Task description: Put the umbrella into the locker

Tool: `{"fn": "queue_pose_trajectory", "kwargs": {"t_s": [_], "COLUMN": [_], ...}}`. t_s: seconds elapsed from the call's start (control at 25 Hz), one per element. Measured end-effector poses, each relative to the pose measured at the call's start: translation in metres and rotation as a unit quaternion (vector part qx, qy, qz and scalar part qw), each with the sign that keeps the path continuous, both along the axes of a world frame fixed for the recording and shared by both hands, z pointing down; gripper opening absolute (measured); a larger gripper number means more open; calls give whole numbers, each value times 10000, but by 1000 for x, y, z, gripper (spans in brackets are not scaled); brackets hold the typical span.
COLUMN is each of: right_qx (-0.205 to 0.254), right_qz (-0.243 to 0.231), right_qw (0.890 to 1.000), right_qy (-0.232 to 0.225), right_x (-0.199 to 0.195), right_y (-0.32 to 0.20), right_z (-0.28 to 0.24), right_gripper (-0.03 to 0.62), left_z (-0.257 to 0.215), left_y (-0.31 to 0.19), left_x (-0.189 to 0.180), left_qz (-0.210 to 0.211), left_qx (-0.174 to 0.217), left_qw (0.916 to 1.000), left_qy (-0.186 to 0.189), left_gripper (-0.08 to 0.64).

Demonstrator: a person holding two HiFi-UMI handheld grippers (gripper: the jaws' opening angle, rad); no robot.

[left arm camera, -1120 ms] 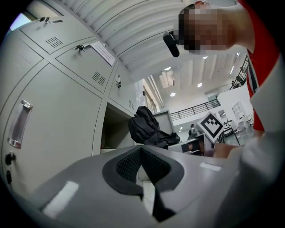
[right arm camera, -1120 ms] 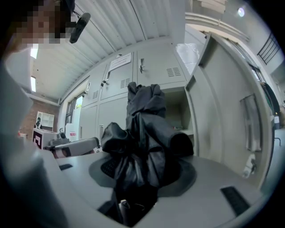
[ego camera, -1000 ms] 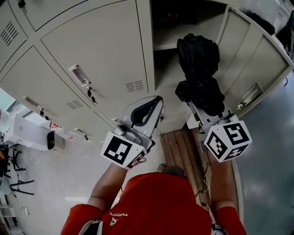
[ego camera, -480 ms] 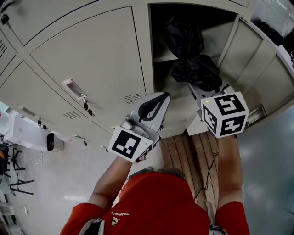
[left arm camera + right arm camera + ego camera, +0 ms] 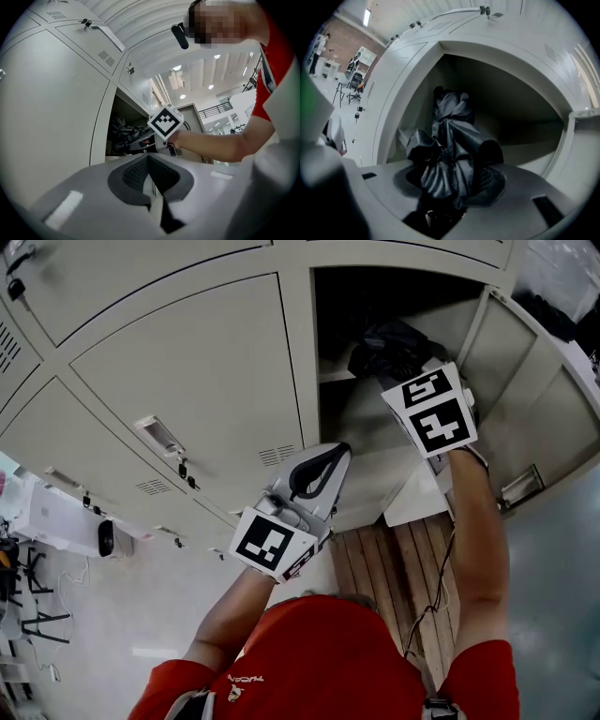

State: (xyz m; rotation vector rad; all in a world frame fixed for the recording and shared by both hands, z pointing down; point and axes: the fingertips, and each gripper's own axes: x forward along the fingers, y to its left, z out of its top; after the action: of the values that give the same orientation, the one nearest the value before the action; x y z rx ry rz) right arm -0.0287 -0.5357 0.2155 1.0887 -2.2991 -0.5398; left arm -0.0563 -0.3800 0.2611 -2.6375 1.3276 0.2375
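The black folded umbrella (image 5: 389, 345) is held at the mouth of the open locker compartment (image 5: 394, 292), just above its shelf (image 5: 339, 374). My right gripper (image 5: 405, 371) is shut on it, its marker cube toward me. The right gripper view has the crumpled umbrella (image 5: 450, 140) pinched in my right gripper (image 5: 452, 180), with its far end inside the dark compartment (image 5: 511, 108). My left gripper (image 5: 337, 450) is shut on nothing, lower down beside the opening. Its own view has my left gripper (image 5: 149, 156) aimed at the umbrella (image 5: 123, 135).
The locker's door (image 5: 530, 399) stands open to the right of my right arm. Closed locker doors (image 5: 187, 381) with handles and keys fill the left. A wooden slatted board (image 5: 394, 559) lies on the floor below the lockers.
My right gripper has carried the umbrella up and forward into the compartment's opening and rolled its cube. The left gripper has shifted only slightly.
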Motion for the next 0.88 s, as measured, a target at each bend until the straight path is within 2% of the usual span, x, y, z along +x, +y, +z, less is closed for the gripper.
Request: {"fn": "queue_pose_trajectory", "kwargs": {"t_s": [0.32, 0.52, 0.88], "right_qx": [149, 177, 257], "right_qz": [-86, -202, -353], "right_qw": [9973, 9907, 9838], "right_qy": [713, 1333, 1738], "right_x": [-24, -34, -54], "right_y": [-42, -70, -100], "right_z": [4, 9, 16], "right_gripper": [207, 207, 207], "left_z": [9, 16, 24], "left_y": [-12, -16, -17], "left_x": [6, 6, 1], "left_qz": [-3, -66, -230], "left_qx": [-101, -195, -351], "left_qw": [9999, 9998, 9990], "left_qy": [-25, -60, -158], "left_gripper": [5, 5, 5]}}
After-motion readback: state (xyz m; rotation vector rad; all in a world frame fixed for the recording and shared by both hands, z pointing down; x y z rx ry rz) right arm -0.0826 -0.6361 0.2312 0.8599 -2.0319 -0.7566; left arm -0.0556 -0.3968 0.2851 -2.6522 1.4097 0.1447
